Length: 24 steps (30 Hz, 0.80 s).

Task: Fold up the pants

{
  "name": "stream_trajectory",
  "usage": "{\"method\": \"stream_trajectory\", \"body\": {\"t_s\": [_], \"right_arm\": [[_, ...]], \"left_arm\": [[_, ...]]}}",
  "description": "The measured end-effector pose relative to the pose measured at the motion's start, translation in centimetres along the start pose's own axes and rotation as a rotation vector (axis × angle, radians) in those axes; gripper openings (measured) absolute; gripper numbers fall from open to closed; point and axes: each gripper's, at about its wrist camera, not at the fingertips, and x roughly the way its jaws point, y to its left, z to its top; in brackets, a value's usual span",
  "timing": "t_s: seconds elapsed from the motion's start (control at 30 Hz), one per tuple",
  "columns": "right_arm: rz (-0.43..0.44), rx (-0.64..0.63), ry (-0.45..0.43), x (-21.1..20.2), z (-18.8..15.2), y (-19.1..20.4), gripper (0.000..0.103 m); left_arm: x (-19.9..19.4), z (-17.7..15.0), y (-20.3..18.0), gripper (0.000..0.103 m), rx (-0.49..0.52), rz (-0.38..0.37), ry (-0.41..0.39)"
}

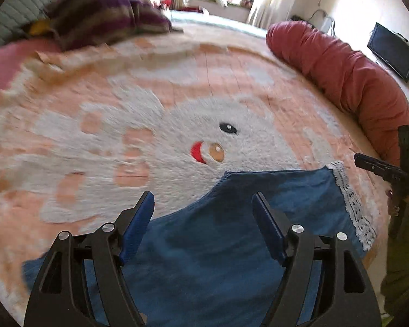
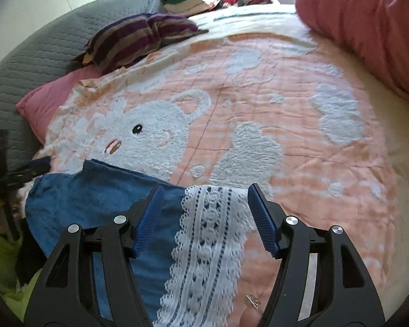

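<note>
The blue pants (image 1: 231,231) (image 2: 101,199) lie flat on the peach bear blanket (image 1: 177,87) (image 2: 300,141) covering the bed, long axis running side to side, with the white lace hem (image 1: 351,204) (image 2: 210,245) toward the right. The left hand-held gripper (image 1: 203,218) hovers over the blue cloth, jaws wide apart and holding nothing. The right hand-held gripper (image 2: 204,209) is likewise spread open above the lace hem.

No words, labels, brand names or numbers can be read in either view. The one possible marking is a faint pale print on the black body of the other gripper (image 1: 392,175), at about three o'clock in the left wrist view, and it is too small and blurred to make out.
</note>
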Motion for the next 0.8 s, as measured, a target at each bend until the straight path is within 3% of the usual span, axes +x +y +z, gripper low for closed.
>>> {"method": "stream_trajectory", "body": {"t_s": [0.2,0.43,0.53,0.57,0.63,0.7,0.73,0.77,0.8], "right_arm": [[0.030,0.026,0.069,3.8,0.5,-1.0,0.057],[0.062,0.065,0.101,5.2,-0.5,-2.6,0.057],[0.079,0.072,0.109,5.5,-0.8,-2.9,0.057],[0.080,0.070,0.112,5.6,-0.8,-2.9,0.056],[0.072,0.052,0.116,5.6,-0.9,-2.6,0.052],[0.060,0.022,0.119,5.7,-1.1,-2.2,0.041],[0.075,0.010,0.117,5.6,-1.2,-2.0,0.035],[0.098,0.009,0.114,5.5,-1.3,-1.8,0.021],[0.091,-0.003,0.102,5.2,-1.3,-1.5,0.019]], "left_arm": [[5.2,0.6,-0.5,0.073,0.001,-0.022,0.055],[8.6,1.0,-0.6,0.074,-0.049,-0.146,0.097],[9.3,0.9,-1.4,0.072,-0.024,-0.133,0.092],[9.3,0.8,-1.8,0.069,-0.015,-0.123,0.088],[9.3,0.8,-2.1,0.037,-0.013,-0.136,0.089],[9.2,0.7,-2.6,0.017,0.000,-0.149,0.092],[9.0,0.7,-2.8,0.016,0.014,-0.134,0.085],[8.7,0.6,-3.0,0.013,0.029,-0.120,0.074],[8.4,0.7,-3.0,0.006,0.027,-0.129,0.062]]}}
